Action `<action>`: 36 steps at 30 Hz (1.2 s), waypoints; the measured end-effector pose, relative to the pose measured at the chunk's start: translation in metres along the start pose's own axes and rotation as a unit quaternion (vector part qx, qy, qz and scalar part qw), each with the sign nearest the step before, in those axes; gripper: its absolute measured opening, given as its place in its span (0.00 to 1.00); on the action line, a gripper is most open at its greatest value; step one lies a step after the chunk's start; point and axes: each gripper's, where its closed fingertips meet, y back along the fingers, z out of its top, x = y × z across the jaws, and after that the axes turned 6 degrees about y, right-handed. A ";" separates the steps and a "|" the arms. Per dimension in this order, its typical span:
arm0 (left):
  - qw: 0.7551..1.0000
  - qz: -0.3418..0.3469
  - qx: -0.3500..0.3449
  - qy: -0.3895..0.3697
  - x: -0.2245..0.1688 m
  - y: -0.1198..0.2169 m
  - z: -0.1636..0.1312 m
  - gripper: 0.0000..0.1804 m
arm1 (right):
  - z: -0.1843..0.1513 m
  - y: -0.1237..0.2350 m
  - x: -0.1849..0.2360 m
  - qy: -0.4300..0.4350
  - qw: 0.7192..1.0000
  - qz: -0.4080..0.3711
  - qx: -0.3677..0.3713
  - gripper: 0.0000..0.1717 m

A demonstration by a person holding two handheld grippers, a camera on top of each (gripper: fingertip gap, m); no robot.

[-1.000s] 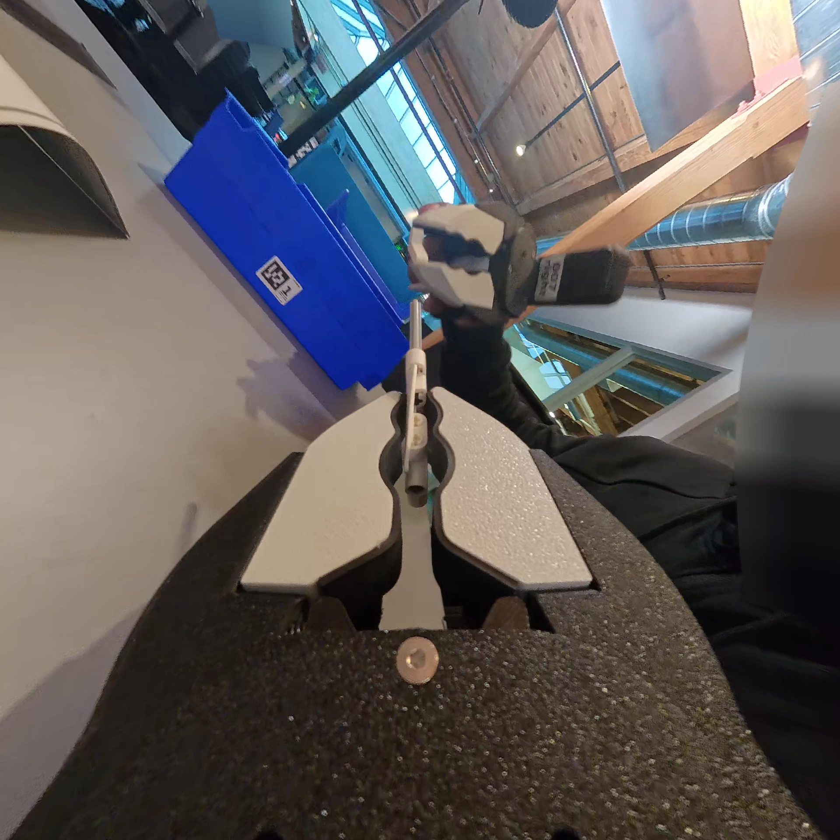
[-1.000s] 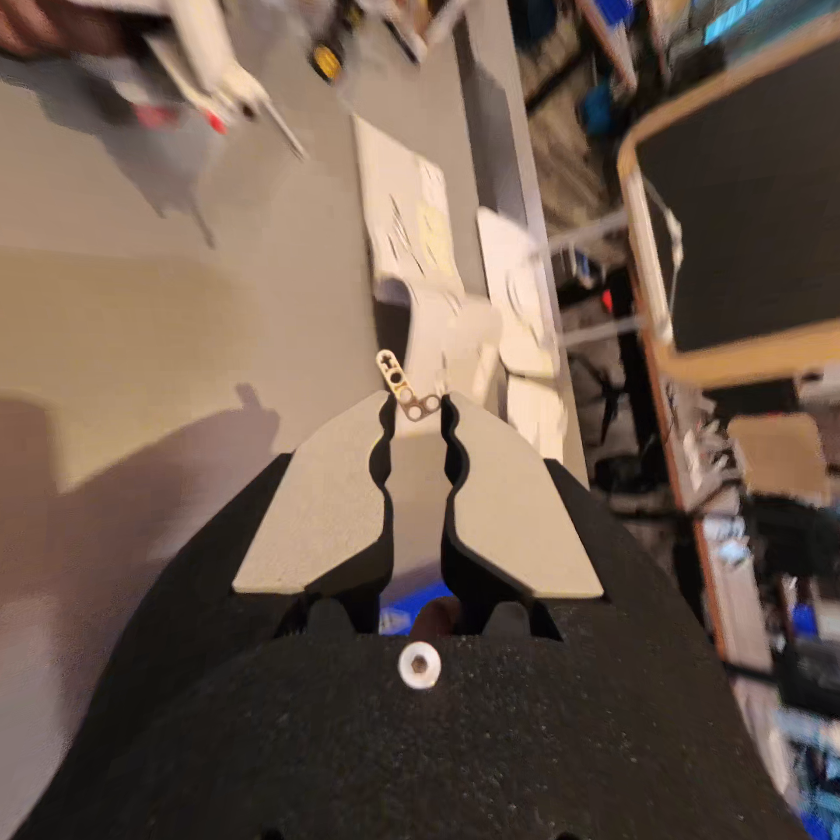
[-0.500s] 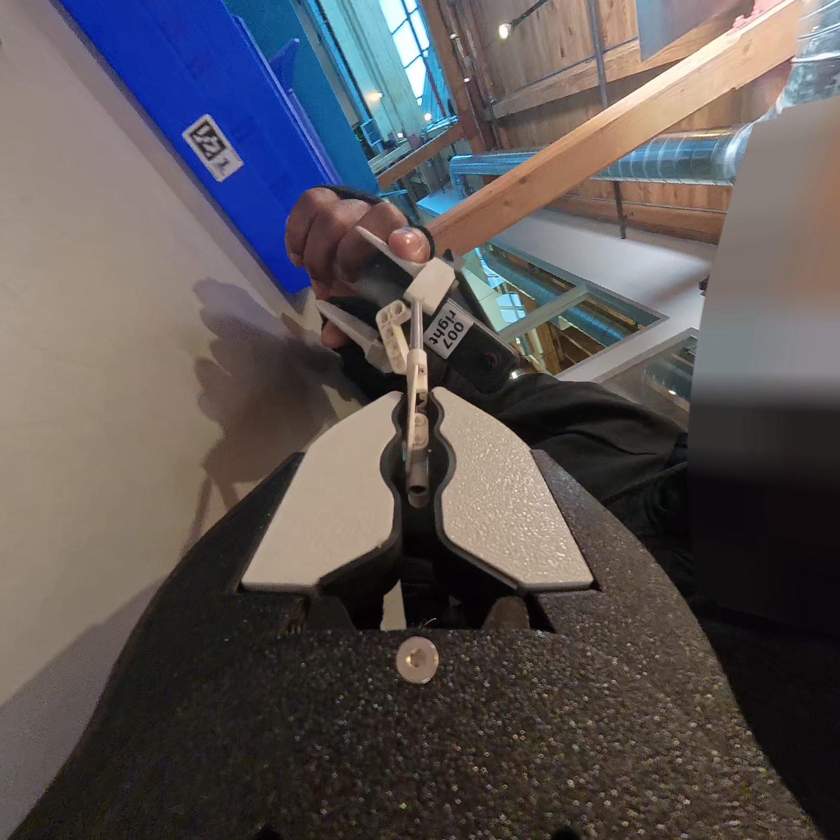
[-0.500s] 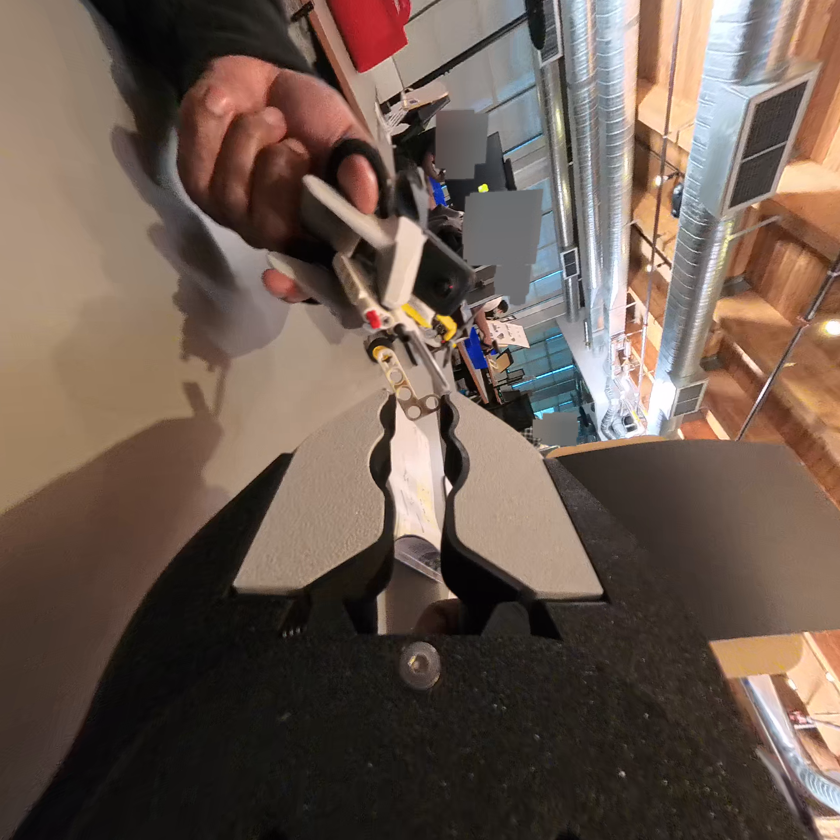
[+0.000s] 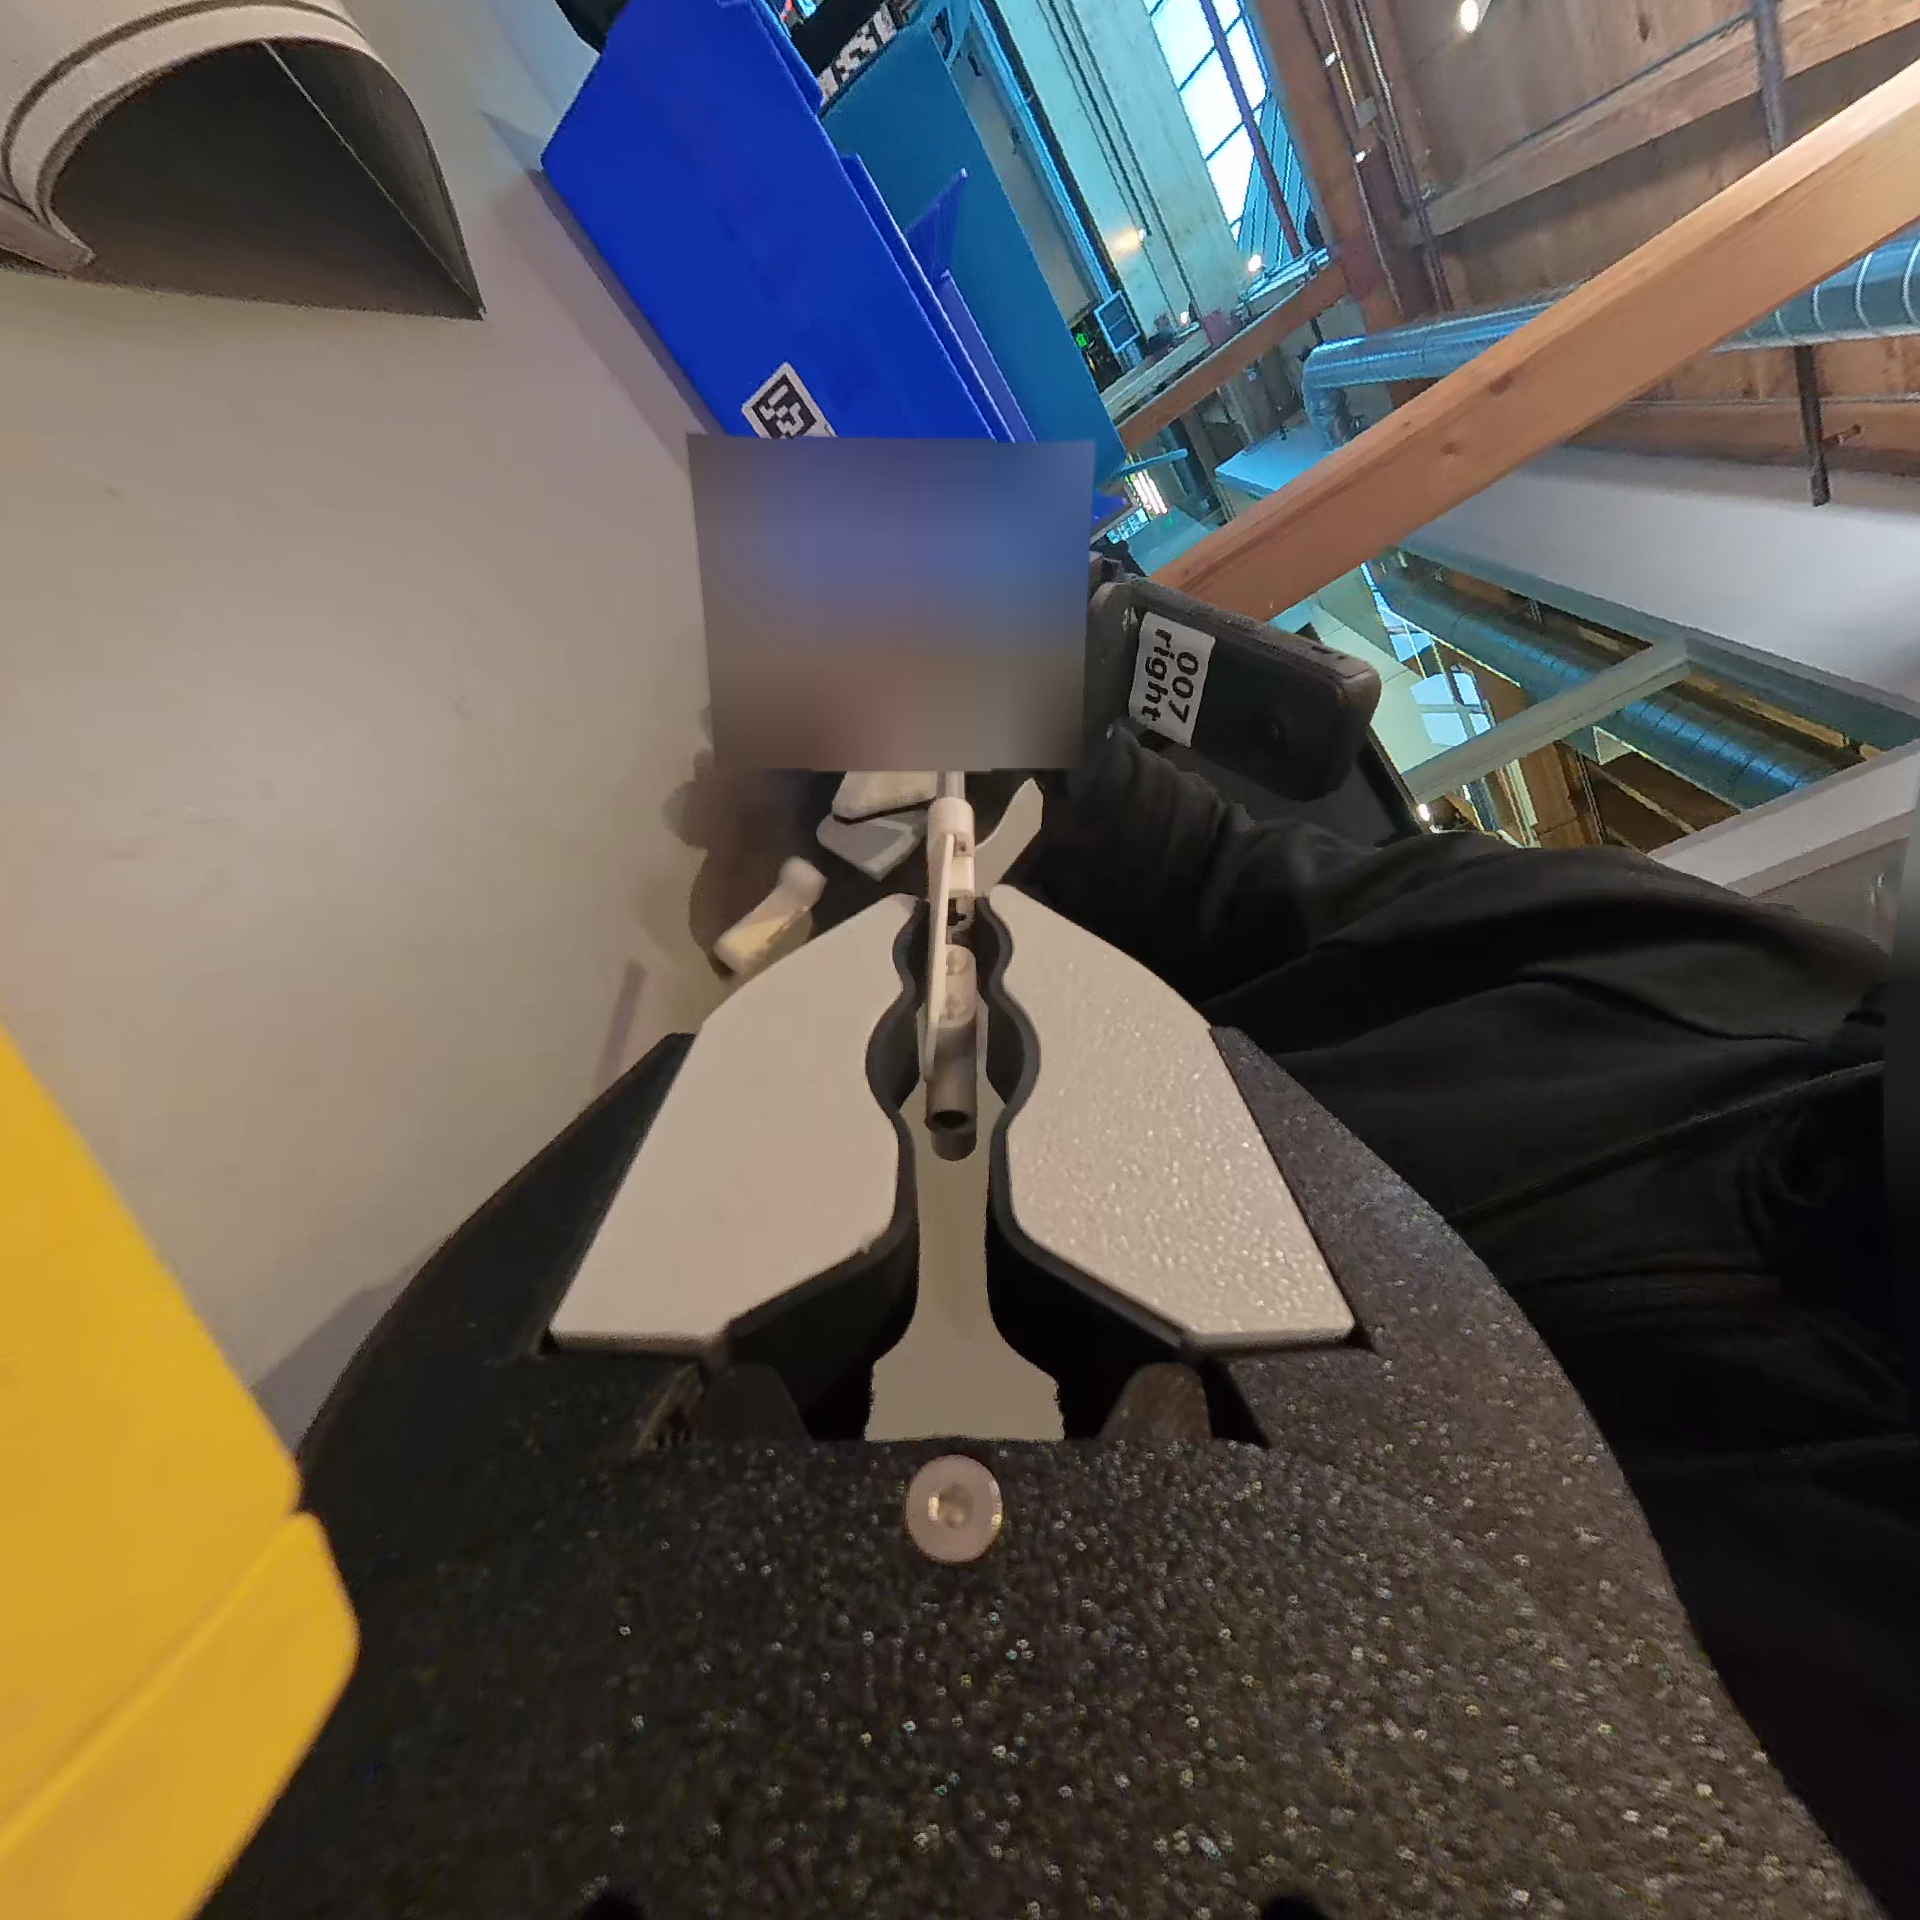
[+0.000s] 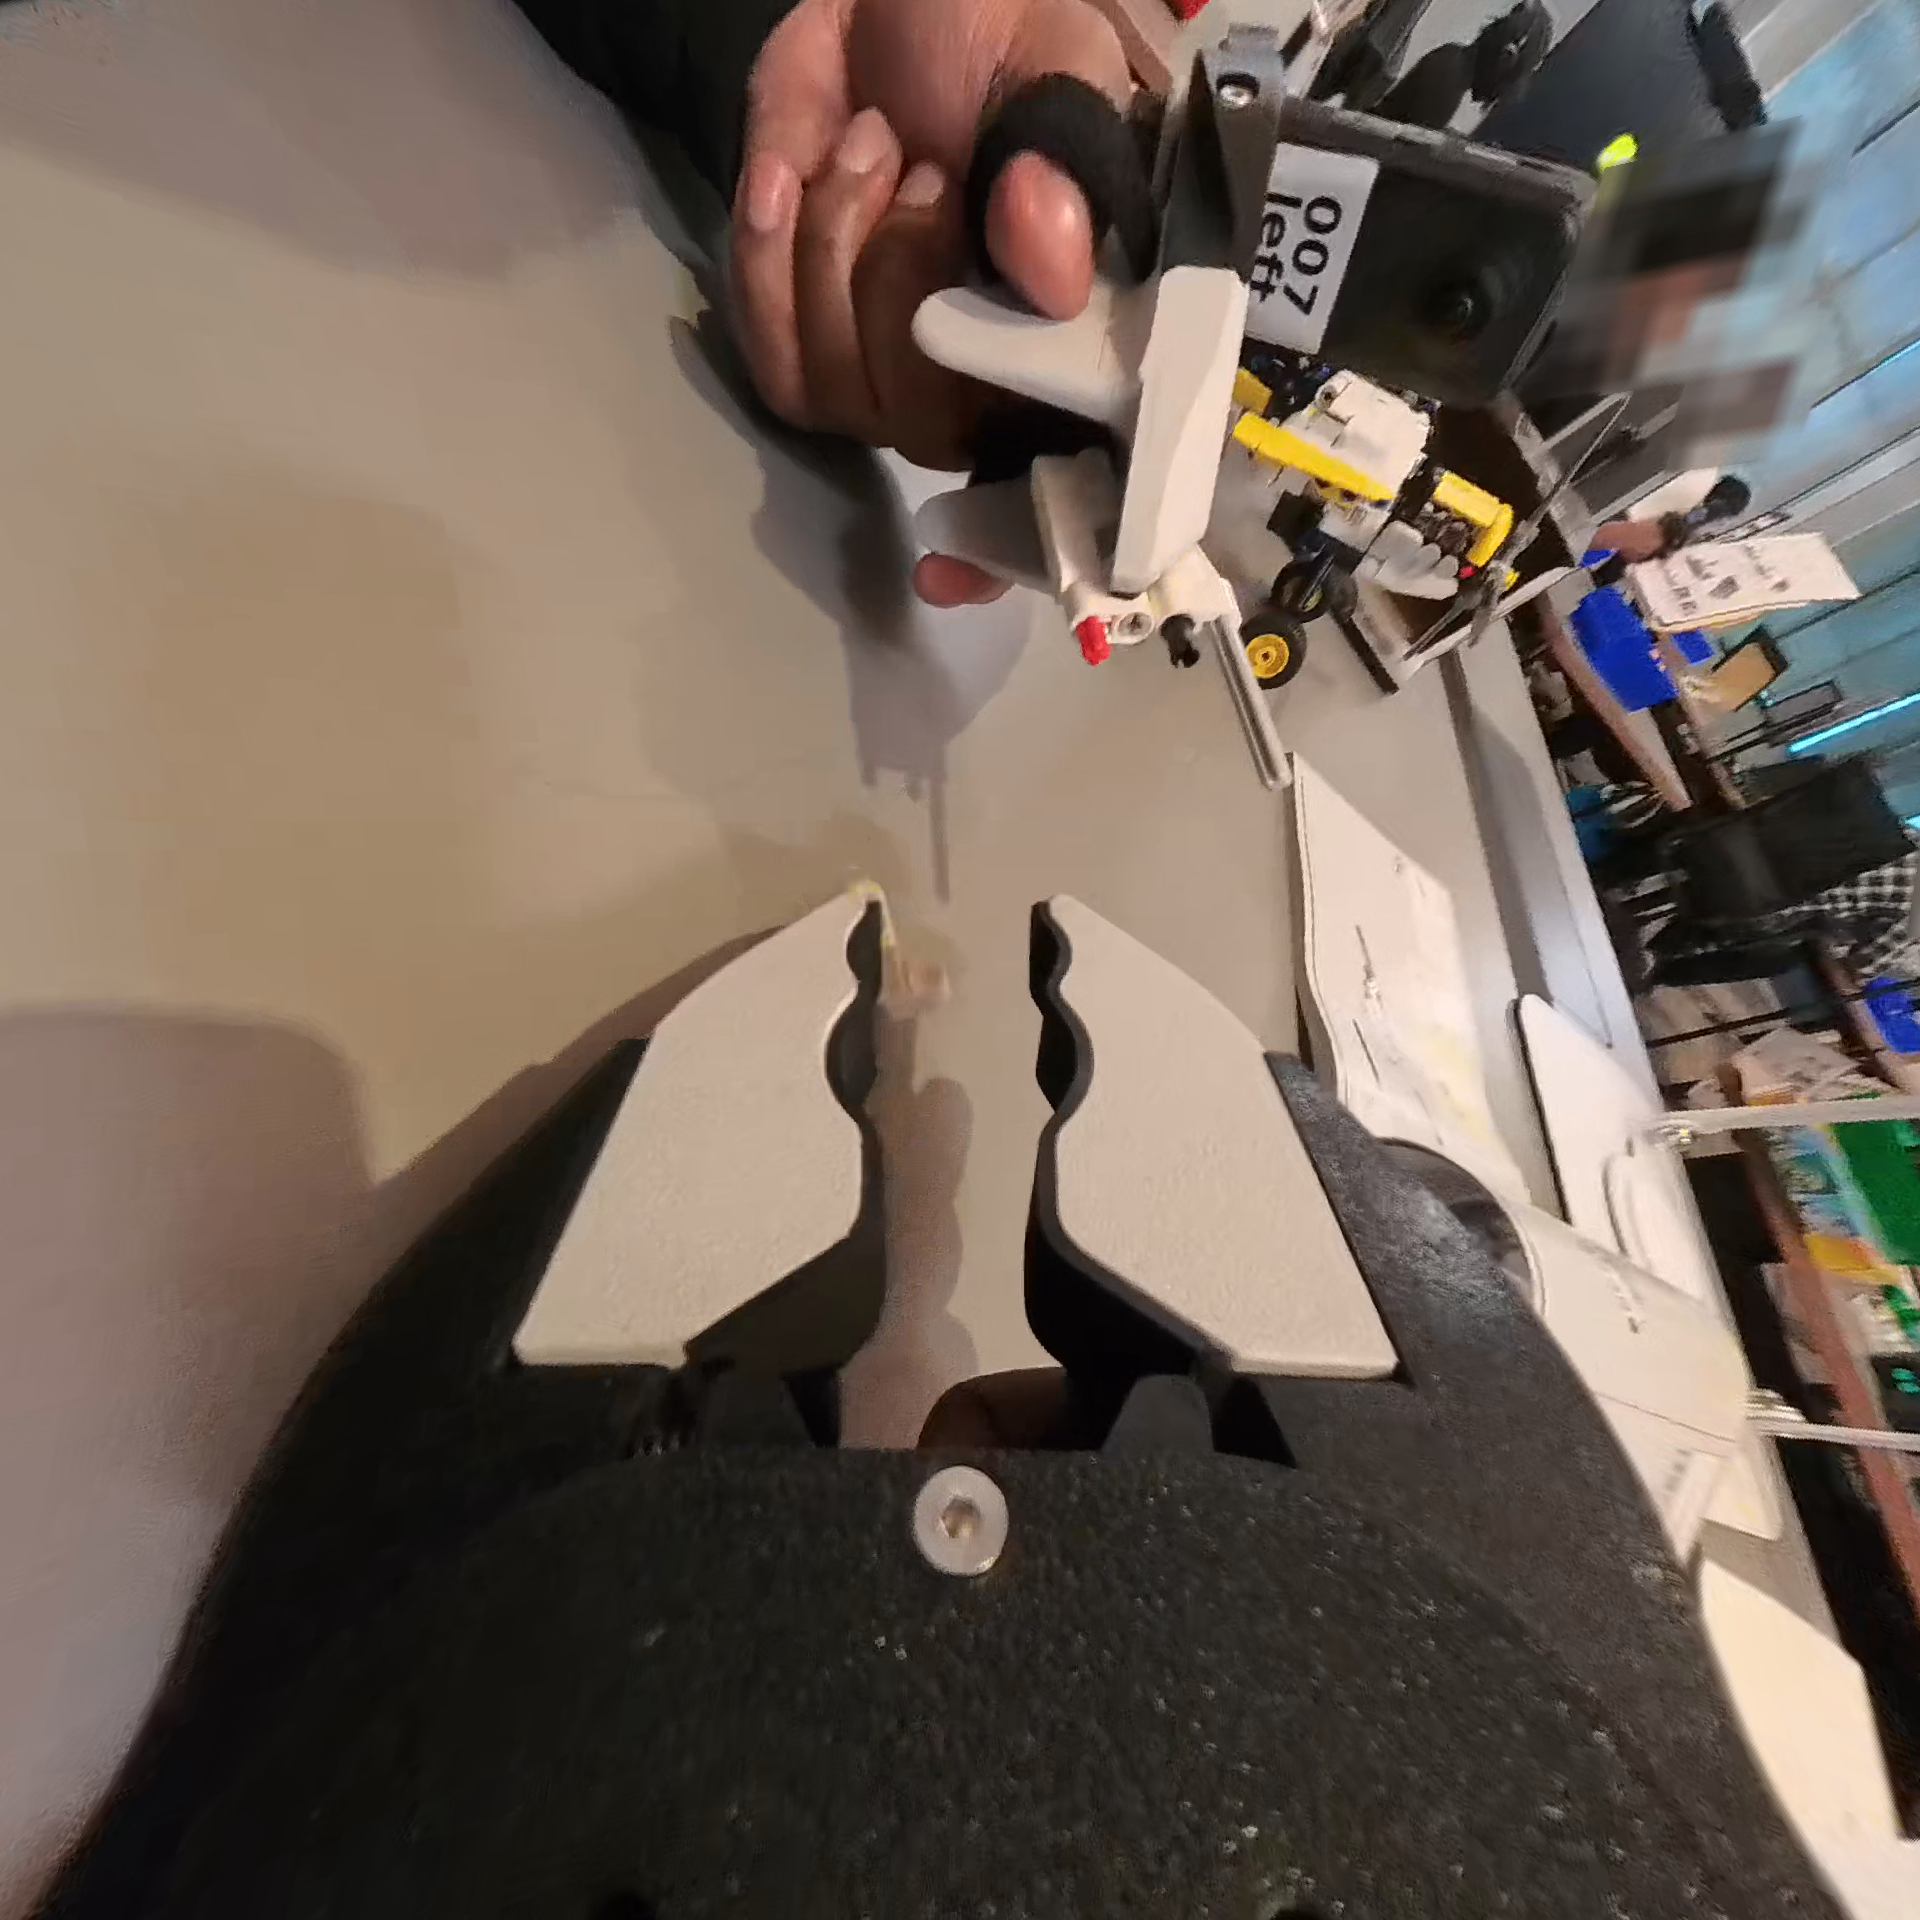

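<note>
Right wrist view: blurred small part beside open tongs.

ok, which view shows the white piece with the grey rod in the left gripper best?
The right wrist view: the white piece with the grey rod is seen side-on, rod sticking out past the left gripper. The left wrist view shows it only edge-on between the closed fingers, its far end hidden by a blurred patch.

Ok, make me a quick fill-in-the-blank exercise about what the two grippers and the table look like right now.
1. The left gripper is shut on a small ____ toy part.
2. The right gripper's jaws stand ____.
3. The bin behind the left gripper is ____.
4. The toy vehicle on the table has ____ wheel hubs.

Missing words: white; open; blue; yellow
</note>
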 end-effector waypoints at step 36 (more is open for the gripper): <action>0.990 0.103 0.024 -0.097 0.019 0.004 -0.004 0.04 | -0.025 -0.018 0.012 0.066 0.982 0.079 0.157 0.05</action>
